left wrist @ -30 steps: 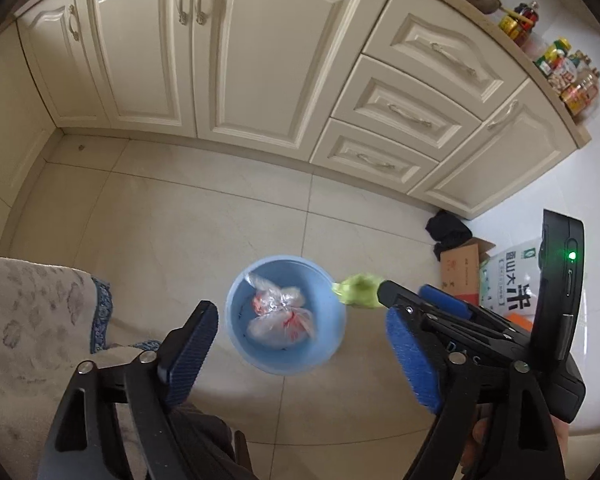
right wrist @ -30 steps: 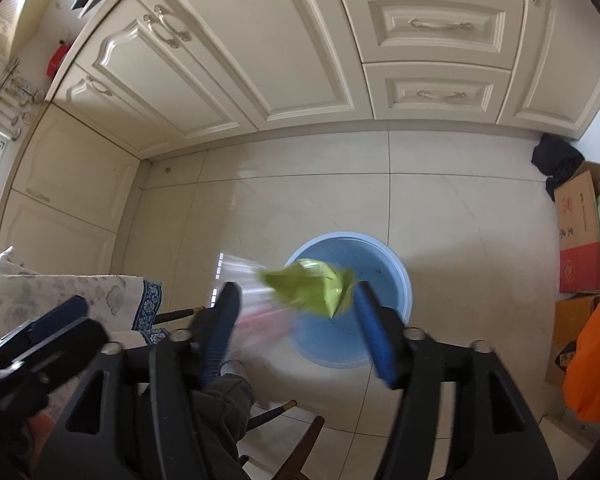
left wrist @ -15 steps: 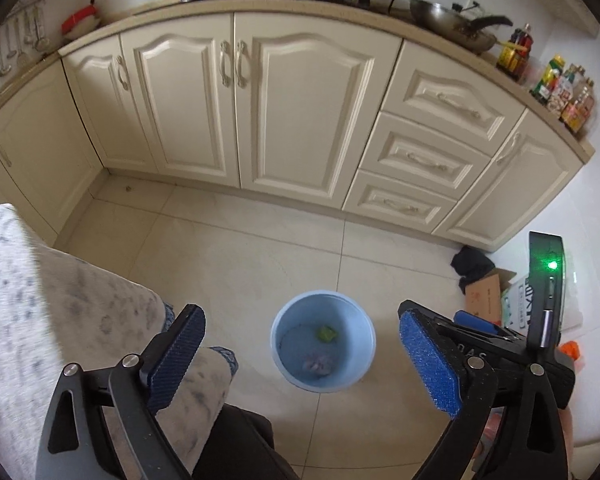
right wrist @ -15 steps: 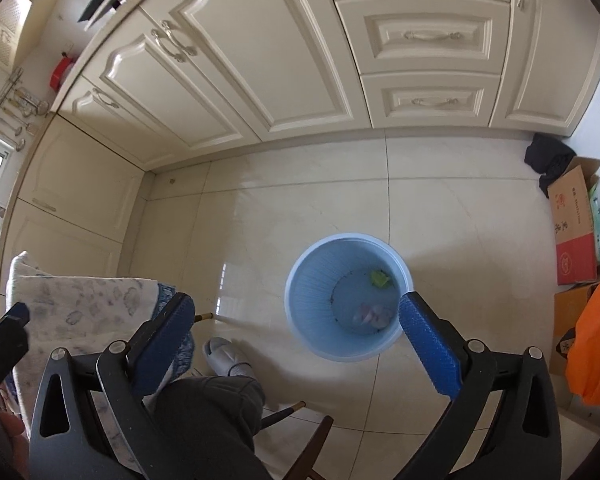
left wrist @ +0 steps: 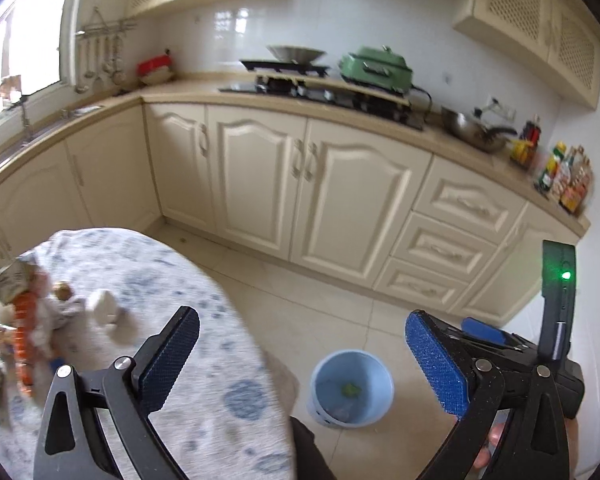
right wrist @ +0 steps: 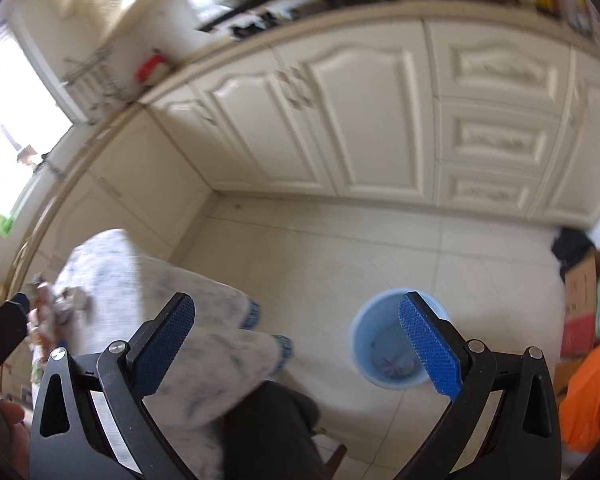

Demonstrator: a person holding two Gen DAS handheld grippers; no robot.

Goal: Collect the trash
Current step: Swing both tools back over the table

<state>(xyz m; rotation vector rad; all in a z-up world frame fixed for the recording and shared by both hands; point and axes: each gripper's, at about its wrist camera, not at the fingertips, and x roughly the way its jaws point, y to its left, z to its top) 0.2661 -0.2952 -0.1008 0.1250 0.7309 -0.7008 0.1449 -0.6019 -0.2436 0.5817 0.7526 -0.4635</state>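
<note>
1. We see the blue bin (left wrist: 350,388) standing upright on the tiled floor (left wrist: 332,308), out in the open in front of the cream cabinets (left wrist: 312,184).
2. Inside the bin: a small green scrap (left wrist: 350,390) lying low near the middle, and a pale crumpled bag (left wrist: 342,412) at the bottom; in the right wrist view the contents are blurred, just a pale lump with reddish marks.
3. More trash (left wrist: 24,320) is still on the table (left wrist: 204,380), well apart from the bin: an orange-striped wrapper, a crumpled white wad, a small brown bit, paper scraps. Blurred, so we can't name each one.
4. The table has a white-and-blue patterned cloth whose hanging edge is just beside the bin.
5. Left gripper (left wrist: 300,360): jaws very wide and opening, nothing between the blue pads; it hangs over the table edge next to the bin.
6. Right gripper (right wrist: 296,344): jaws spread wide, nothing held; in its view one pad overlaps the bin rim (right wrist: 364,320), but it is above the bin, not touching it.
7. A dark trouser leg (right wrist: 268,424) is close to the bin, on the table side.
8. Beyond the bin, away from the table: cardboard boxes (right wrist: 580,304), an orange bag (right wrist: 588,396), a black bundle (right wrist: 572,244) by the wall.
9. Above the bin, on the counter: stove (left wrist: 316,84), green cooker (left wrist: 376,68), wok (left wrist: 476,132), sauce bottles (left wrist: 568,180).
</note>
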